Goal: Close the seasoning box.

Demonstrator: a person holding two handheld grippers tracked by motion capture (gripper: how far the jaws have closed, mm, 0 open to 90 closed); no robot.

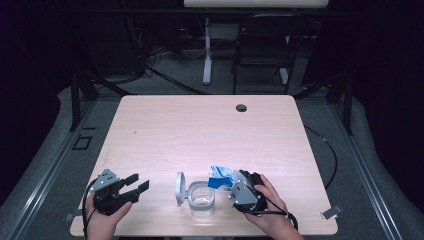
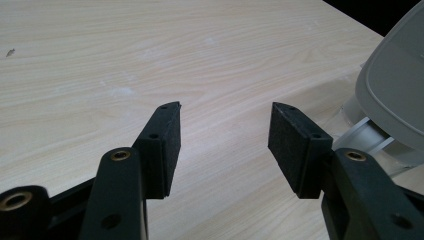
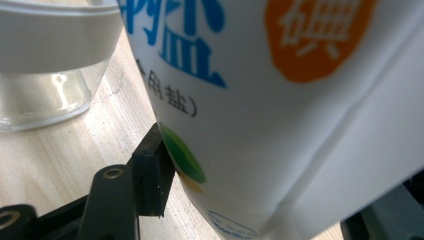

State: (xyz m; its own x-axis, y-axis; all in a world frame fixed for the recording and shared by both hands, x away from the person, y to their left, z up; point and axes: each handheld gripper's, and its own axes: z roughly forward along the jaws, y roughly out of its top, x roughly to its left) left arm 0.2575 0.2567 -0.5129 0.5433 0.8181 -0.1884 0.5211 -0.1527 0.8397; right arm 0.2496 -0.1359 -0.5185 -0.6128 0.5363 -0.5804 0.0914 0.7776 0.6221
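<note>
Left gripper [image 1: 134, 186]: jaws wide apart, empty, low over table [image 1: 200, 125] near front-left edge. Jar [image 1: 202, 200]: centre front, lid [image 1: 180, 188] hinged up on its left. Right gripper [image 1: 239, 181]: jaws clamped on salt bag [image 1: 222, 176], just right of jar.

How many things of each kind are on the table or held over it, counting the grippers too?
Grippers: 2, the left gripper open, the right gripper shut on the bag
Glass jars: 1, the jar with its lid open
Salt bags: 1, the bag
Total: 4
</note>
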